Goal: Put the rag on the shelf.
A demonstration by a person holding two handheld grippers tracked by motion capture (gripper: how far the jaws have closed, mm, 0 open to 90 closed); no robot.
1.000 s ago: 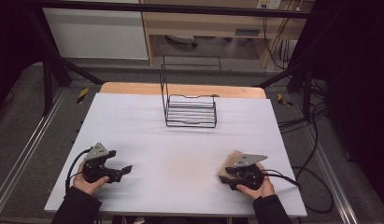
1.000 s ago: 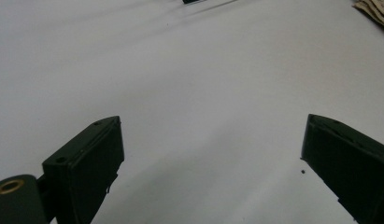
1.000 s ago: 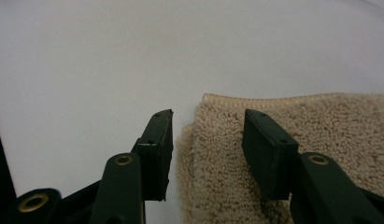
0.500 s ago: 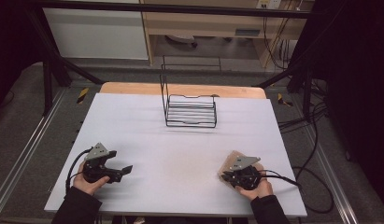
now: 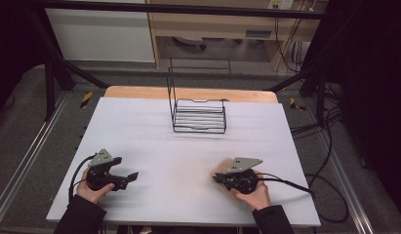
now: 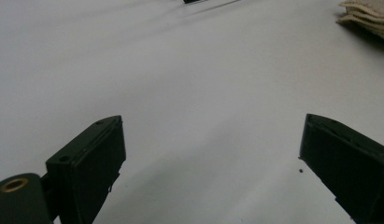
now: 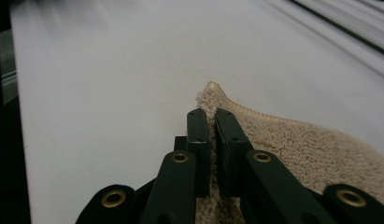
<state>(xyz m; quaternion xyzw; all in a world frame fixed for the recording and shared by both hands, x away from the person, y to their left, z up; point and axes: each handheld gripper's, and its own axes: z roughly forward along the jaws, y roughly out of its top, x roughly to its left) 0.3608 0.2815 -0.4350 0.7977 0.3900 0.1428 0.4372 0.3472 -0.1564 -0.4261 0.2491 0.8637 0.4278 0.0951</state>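
The work looks barely begun: the right gripper [image 7: 209,116] has just been closing, and its jaws now pinch the near edge of a beige towel [image 7: 292,149] that lies flat on the white table [image 5: 154,126], at about five o'clock in the high view. The grip seems made; carrying the towel anywhere is all left, perhaps to the black wire rack [image 5: 198,116] standing at twelve o'clock near the far edge, with nothing in it. The left gripper [image 5: 124,175], at seven o'clock, rests low over the table with its jaws spread wide and nothing between them. The right gripper view gives the towel's looped pile and hemmed corner poking past the jaw tips, detail that the high view hides under the hand. The left gripper view catches the towel as stacked folded layers at two o'clock, well apart from its own jaws.
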